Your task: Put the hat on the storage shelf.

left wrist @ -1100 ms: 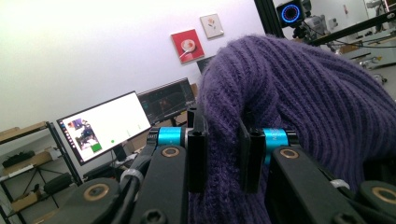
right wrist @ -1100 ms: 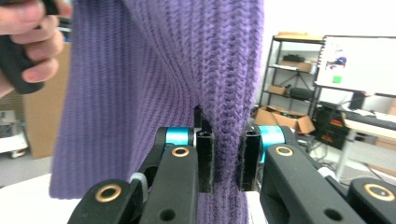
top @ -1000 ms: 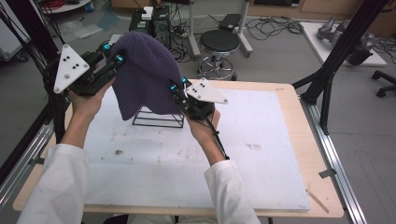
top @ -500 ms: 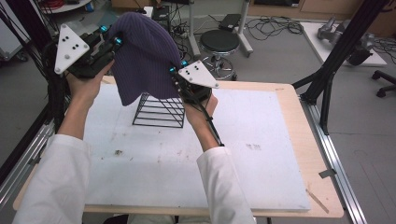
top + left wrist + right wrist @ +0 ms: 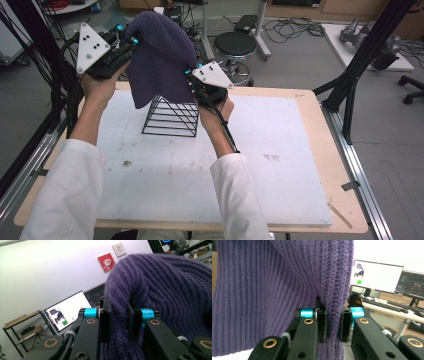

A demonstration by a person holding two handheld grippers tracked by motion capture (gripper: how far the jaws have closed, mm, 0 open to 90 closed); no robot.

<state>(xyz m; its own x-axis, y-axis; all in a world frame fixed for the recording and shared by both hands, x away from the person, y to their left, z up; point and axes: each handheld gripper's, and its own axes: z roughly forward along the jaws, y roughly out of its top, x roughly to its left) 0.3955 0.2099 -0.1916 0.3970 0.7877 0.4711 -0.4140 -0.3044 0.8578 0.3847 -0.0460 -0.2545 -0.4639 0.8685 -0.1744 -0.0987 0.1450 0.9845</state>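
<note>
Beanie (image 5: 159,57), purple ribbed knit, hangs in the air between the two grippers, above and slightly behind the black wire stand (image 5: 171,116) on the white table mat (image 5: 280,150). Its lower hem drapes just over the stand's peak; whether it touches there I cannot tell.

Left gripper (image 5: 131,41) is clamped on a fold of knit at the hat's upper left; in the left gripper view the jaws pinch a thick roll of fabric (image 5: 119,322). Right gripper (image 5: 192,75) is clamped on the hem at the lower right; the right gripper view shows a ribbed edge squeezed between its pads (image 5: 322,326).

Step in hand, as I judge it: lifting the beanie clear of the stand. To do it well, raise both hands evenly so the knit stays spread, keep both pinches firm since stretchy ribbing can creep out, and bring the hem fully above the peak before moving sideways, lest the wire snag and the stand tip.

Against the earliest frame: hat sat down over the stand, covering most of it; now most of the wire frame is exposed, and both hands are higher and further toward the far edge. Grips unchanged.
</note>
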